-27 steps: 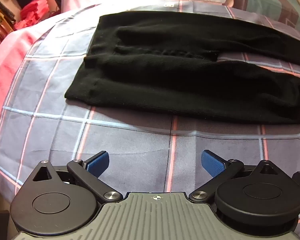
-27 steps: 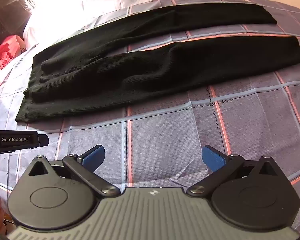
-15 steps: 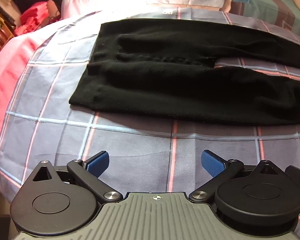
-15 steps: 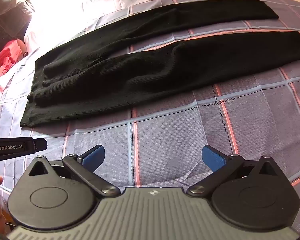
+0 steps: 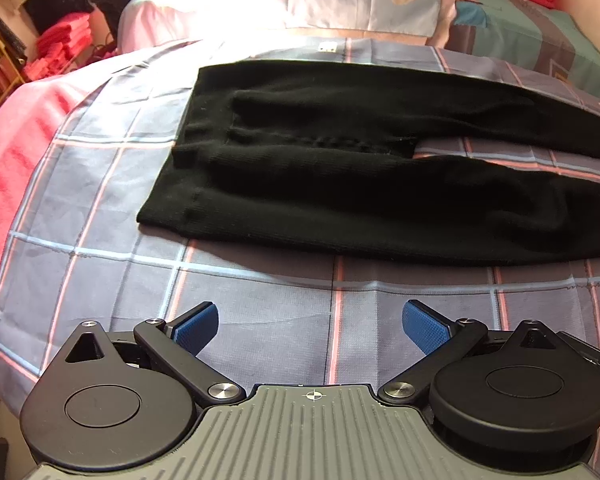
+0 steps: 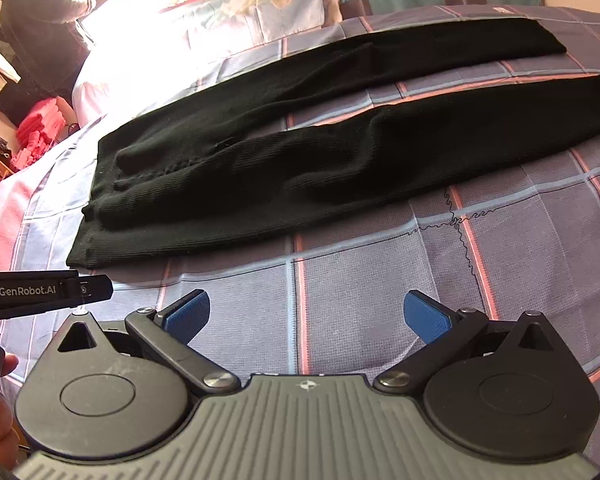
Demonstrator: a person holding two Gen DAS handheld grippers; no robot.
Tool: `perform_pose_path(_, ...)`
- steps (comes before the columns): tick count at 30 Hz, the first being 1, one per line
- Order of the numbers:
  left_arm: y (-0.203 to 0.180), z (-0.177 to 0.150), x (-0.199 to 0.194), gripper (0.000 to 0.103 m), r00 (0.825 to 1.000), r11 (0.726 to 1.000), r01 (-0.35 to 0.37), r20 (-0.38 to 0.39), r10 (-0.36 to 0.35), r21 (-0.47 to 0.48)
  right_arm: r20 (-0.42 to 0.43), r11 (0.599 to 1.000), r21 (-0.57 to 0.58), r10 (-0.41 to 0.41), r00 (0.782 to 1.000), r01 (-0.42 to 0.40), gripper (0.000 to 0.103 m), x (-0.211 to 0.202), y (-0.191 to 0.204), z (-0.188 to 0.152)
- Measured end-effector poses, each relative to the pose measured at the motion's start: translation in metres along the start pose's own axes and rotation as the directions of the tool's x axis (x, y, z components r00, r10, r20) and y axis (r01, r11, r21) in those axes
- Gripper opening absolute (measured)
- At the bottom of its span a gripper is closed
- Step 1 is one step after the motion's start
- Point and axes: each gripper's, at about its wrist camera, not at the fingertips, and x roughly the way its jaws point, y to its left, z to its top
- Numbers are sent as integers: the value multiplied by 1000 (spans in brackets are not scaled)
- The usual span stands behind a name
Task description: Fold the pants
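Black pants lie flat on a checked bedspread, waistband to the left and both legs stretched out to the right, slightly apart. In the right wrist view the pants show in full, the leg ends reaching the far right. My left gripper hangs open over bare bedspread, short of the near waistband corner, with nothing between its blue pads. My right gripper is open too, above the bedspread in front of the near leg. The left gripper's body pokes in at the left edge there.
Pillows lie at the head of the bed behind the pants. Red folded cloth is stacked on shelves at the far left. A person in a dark jacket stands by the bright window. A pink sheet covers the bed's left edge.
Both cameras have drawn back and tilted up a little, so the pants sit lower and smaller and more of the pillows shows. Both grippers stay open and empty.
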Motion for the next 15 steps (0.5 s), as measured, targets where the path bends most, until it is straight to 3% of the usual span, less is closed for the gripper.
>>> perform_pose_path(15, 8, 0, 2, 103, 1000, 1000, -2, -3, 2, -9, 24, 1000, -26, -7, 1000, 7, 103, 4, 9, 3)
